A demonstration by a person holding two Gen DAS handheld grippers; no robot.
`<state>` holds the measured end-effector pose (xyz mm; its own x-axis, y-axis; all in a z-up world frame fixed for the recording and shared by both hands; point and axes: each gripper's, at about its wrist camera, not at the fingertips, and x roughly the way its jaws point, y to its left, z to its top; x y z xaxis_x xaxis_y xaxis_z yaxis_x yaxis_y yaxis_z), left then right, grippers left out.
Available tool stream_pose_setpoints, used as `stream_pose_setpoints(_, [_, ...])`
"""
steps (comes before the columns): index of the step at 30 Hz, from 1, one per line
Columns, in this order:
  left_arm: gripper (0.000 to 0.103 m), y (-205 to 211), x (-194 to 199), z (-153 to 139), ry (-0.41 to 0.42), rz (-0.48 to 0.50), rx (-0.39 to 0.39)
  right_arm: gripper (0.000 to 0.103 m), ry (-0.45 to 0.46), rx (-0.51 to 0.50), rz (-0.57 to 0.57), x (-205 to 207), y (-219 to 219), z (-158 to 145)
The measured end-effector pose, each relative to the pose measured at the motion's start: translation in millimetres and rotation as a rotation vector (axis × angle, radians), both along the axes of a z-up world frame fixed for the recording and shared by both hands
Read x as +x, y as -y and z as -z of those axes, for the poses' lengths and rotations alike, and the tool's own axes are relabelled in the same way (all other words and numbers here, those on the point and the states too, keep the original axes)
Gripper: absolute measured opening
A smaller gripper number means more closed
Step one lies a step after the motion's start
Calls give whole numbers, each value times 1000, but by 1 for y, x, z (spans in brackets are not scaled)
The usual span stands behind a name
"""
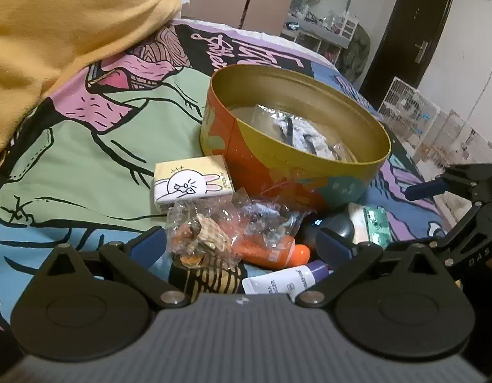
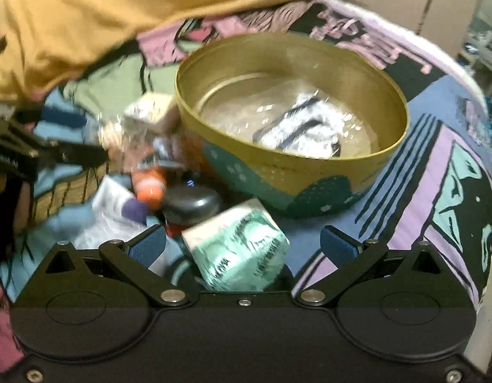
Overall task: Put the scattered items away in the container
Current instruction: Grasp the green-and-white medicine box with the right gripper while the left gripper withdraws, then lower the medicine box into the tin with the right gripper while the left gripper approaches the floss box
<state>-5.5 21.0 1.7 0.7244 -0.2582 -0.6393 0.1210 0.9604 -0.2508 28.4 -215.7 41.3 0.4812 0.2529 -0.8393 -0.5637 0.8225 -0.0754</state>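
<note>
I am seeing the round tin (image 1: 297, 162) sitting on the bed, holding one clear plastic packet (image 2: 305, 131). Both my left claw (image 1: 242, 247) and right claw (image 2: 242, 245) are standing open; the other items are lying just beside the tin.

One round tin (image 1: 277, 166) stands on the bed, and one clear plastic packet (image 1: 305, 134) lies inside it. Outside the tin, close against its near wall, the loose items count as follows: one small yellow box with a rabbit drawing (image 1: 191, 183), one crinkled clear bag of small bits (image 1: 210, 233), one orange tube (image 1: 277, 250), one white tube with a purple cap (image 1: 287, 282), one dark round case (image 1: 332, 228), and one green-printed packet (image 2: 236, 249). That makes six loose pieces, though the right wrist view is blurred and more may hide beneath the pile. Two grippers appear: the left gripper (image 1: 242, 249) and the right gripper (image 2: 242, 247).
</note>
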Motion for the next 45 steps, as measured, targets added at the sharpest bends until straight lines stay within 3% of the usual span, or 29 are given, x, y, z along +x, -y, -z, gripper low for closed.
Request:
stream_pose_setpoints(5, [103,2,1,2,2,11,2,103,-50,-100,-137,-3,-7,14])
stream_pose_setpoints(10, [103,2,3,3,12,2,13,96,-66,-158,-173,6,-16,24])
stream_pose_setpoints(12, [103,3,3,3,24,-8,27,74,-98,-187,-178,10,-21,30])
stream_pose_setpoints(13, [103,2,3,2,28,-10,24,73,-114,-195,-173,12,-21,32])
stream_pose_setpoints(17, [103,-3,3,1,37,-20,2,71,-107,-176,-157,9,-18,28])
stream_pose_setpoints(25, [103,-11,-1,-7,68,-10,-81,71,-71,-45,-85,-4,1,-4])
stream_pose_setpoints(30, [103,-1,-12,-15,130,108,-109,71,-38,14,-56,-14,6,-21])
stream_pose_setpoints(38, [103,30,-29,-21,183,353,-85,71,-45,-6,-22,-14,7,-25])
stream_pose_setpoints(45, [103,45,-30,-14,152,432,-56,71,-39,-55,45,-7,4,-46])
